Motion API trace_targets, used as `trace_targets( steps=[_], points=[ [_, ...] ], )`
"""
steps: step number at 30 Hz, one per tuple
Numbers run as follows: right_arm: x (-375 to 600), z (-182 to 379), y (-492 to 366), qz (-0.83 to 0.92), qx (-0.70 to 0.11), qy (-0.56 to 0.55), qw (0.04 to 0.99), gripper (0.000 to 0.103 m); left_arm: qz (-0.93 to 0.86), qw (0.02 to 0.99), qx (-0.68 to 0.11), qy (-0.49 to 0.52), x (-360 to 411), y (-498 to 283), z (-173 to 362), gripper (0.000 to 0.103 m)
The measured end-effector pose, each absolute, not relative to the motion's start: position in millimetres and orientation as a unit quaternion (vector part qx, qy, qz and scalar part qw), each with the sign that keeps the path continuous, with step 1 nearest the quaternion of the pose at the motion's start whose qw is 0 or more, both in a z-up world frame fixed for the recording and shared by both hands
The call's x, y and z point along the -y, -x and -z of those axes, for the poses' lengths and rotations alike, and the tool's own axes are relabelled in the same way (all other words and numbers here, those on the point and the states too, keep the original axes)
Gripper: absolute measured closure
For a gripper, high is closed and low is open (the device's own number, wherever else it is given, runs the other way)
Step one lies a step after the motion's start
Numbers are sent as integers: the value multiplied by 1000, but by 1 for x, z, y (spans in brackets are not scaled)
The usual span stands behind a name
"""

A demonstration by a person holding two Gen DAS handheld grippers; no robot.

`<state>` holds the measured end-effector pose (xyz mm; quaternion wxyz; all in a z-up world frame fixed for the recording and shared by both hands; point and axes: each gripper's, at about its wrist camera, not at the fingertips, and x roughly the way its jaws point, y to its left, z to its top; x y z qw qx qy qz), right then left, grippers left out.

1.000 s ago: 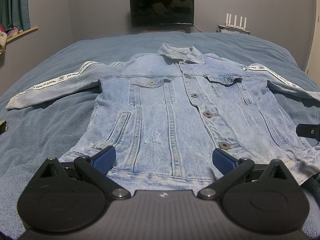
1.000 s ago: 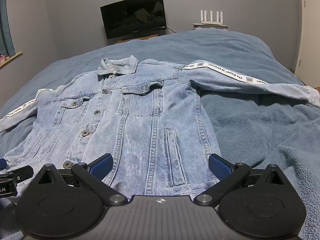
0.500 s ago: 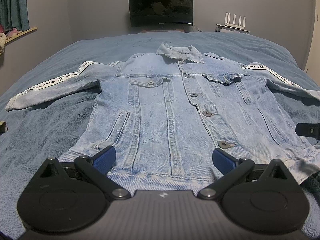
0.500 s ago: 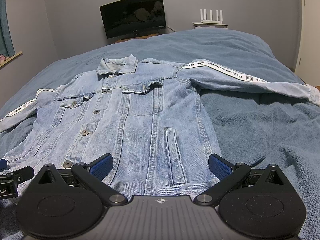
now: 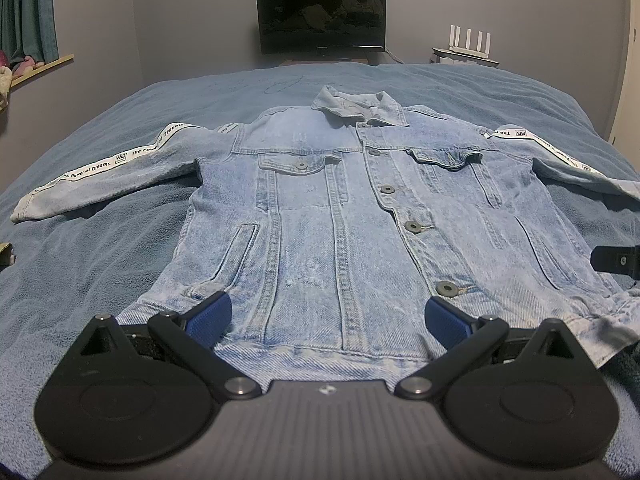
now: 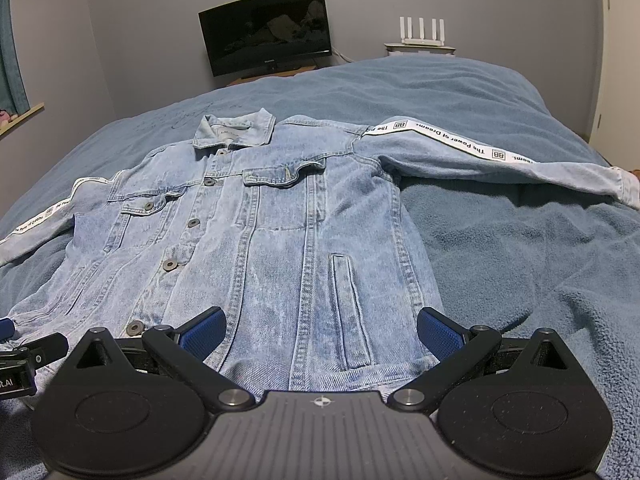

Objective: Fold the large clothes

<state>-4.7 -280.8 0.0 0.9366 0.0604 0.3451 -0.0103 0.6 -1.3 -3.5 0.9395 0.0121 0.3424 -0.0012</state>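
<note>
Spread face-up on the blue bed, the denim jacket runs lengthwise away from both tongs — left tongs and right tongs, jaws apart, empty, at its hem.

Bed, blue fleece cover; denim jacket flat on it, front up, sleeves spread.

A light blue denim jacket is lying flat, front up and buttoned, on a bed covered in blue fleece. Both sleeves are stretching outward, each carrying a white printed stripe. The right tool is hovering at the hem with its blue-padded fingers spread wide, gripping nothing. Part of the left tool is showing at the lower left edge. A dark monitor is standing against the far wall
</note>
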Motion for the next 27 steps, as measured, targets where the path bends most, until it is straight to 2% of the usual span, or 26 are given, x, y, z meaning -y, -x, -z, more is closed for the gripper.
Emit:
trace_targets(
  steps=[27],
  points=[
    [281, -1, 6, 10, -347, -62, 936, 0, 2, 939, -343, -14, 4, 0, 6, 0]
  ],
)
